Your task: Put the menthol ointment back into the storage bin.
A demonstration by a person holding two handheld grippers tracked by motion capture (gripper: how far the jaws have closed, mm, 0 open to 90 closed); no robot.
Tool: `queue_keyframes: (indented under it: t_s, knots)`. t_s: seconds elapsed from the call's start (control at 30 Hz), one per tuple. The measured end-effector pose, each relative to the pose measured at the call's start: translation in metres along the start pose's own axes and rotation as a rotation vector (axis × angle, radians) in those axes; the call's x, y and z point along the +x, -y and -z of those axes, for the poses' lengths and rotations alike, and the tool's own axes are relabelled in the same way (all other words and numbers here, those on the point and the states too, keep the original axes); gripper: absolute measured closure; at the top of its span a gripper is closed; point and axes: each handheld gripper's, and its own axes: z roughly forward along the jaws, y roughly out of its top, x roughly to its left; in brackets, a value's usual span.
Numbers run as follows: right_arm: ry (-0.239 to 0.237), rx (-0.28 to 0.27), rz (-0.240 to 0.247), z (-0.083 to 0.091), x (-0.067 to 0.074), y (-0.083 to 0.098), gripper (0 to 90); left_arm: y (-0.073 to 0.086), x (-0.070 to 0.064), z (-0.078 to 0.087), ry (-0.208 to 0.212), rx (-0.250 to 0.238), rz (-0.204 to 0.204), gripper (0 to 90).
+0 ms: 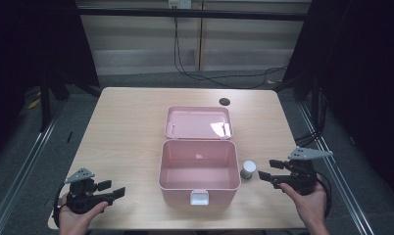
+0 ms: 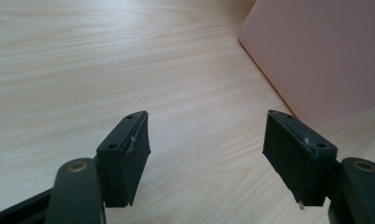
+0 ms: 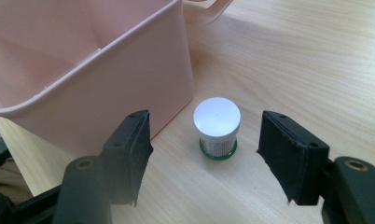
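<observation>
The person's right hand [image 1: 310, 203] comes in from the bottom right corner of the high view, wrist low and bent inward, carrying the right gripper [image 1: 265, 175] level above the pale wooden worktop [image 1: 131, 127] with its fingers aimed left. In the right gripper view those fingers [image 3: 129, 149] stand well apart with nothing held; between them, farther off and untouched, stands the small round jar with a white lid and a green base [image 3: 217, 127]. The jar is upright, its axis vertical and its lid facing up, and it sits on the worktop just beside the right wall of the open pink plastic box [image 1: 198, 164], near that box's front corner.

The left hand [image 1: 75, 215] rests at the front left edge of the worktop, holding the left gripper [image 1: 111, 191] low and nearly level, pointed right toward the box. In the left gripper view its fingers [image 2: 127, 154] show a clear gap with only bare wood between them, and a pink wall of the box rises at the upper right.

The box's lid [image 1: 198, 122] lies flung back flat behind it, and its white latch [image 1: 199, 198] faces the person.
</observation>
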Motion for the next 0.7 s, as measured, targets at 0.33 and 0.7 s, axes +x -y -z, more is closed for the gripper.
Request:
queue_keyframes:
  t_s: [0.33, 0.7]
  knots:
    - [-0.014, 0.071, 0.014, 0.000, -0.003, -0.024, 26.3, 0.000, 0.000, 0.000, 0.004, 0.002, -0.005, 31.4]
    - [-0.030, 0.162, 0.086, -0.003, -0.005, -0.051, 33.1, 0.000, 0.000, -0.001, 0.007, 0.004, 0.000, 31.4]
